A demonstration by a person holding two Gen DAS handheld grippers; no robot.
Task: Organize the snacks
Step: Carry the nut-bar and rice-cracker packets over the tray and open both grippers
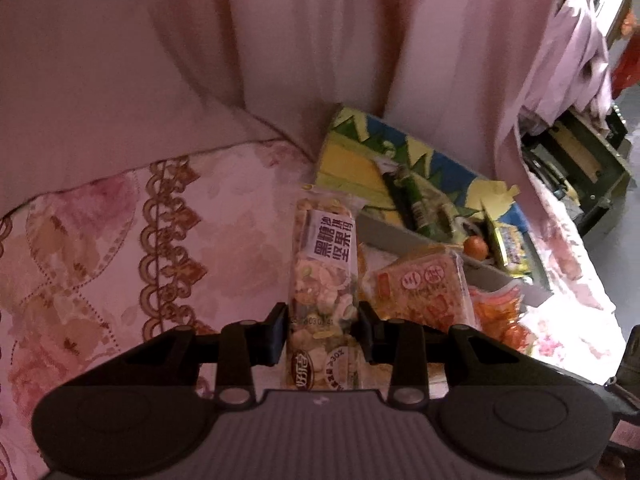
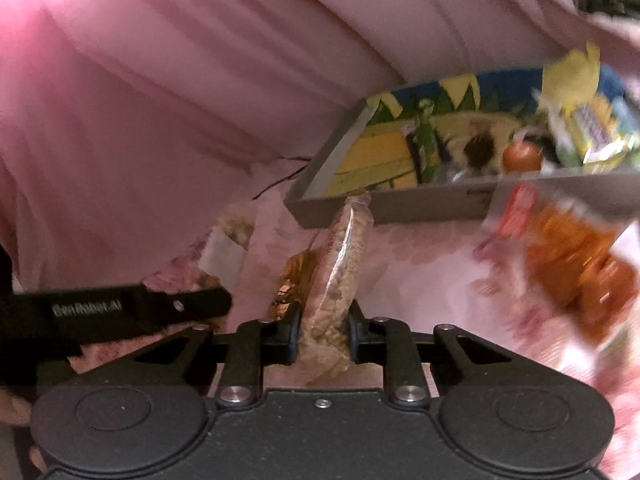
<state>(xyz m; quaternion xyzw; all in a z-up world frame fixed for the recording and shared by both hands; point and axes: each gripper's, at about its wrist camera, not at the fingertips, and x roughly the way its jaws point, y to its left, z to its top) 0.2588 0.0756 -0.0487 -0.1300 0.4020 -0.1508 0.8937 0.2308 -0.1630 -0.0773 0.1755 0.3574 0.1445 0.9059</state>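
Observation:
My left gripper (image 1: pixel 323 334) is shut on a long clear nut-bar packet (image 1: pixel 323 264) with a white label, held above the floral bedspread. My right gripper (image 2: pixel 324 334) is shut on a clear packet of pale crunchy snack (image 2: pixel 340 276), held edge-on just in front of the grey tray (image 2: pixel 400 204). The tray (image 1: pixel 404 236) has a colourful cartoon lining and holds a green packet (image 1: pixel 412 196), a small orange fruit (image 1: pixel 476 246) and a yellow packet (image 1: pixel 510 246). An orange snack packet (image 1: pixel 420 292) lies in front of the tray. The left gripper's side (image 2: pixel 120 312) shows at left in the right wrist view.
Pink curtain (image 1: pixel 280 40) hangs close behind the tray. A red-orange snack bag (image 2: pixel 576 276) lies right of my right gripper on the bedspread (image 1: pixel 100 240). Beyond the bed's right edge stands a dark shelf unit (image 1: pixel 576 168).

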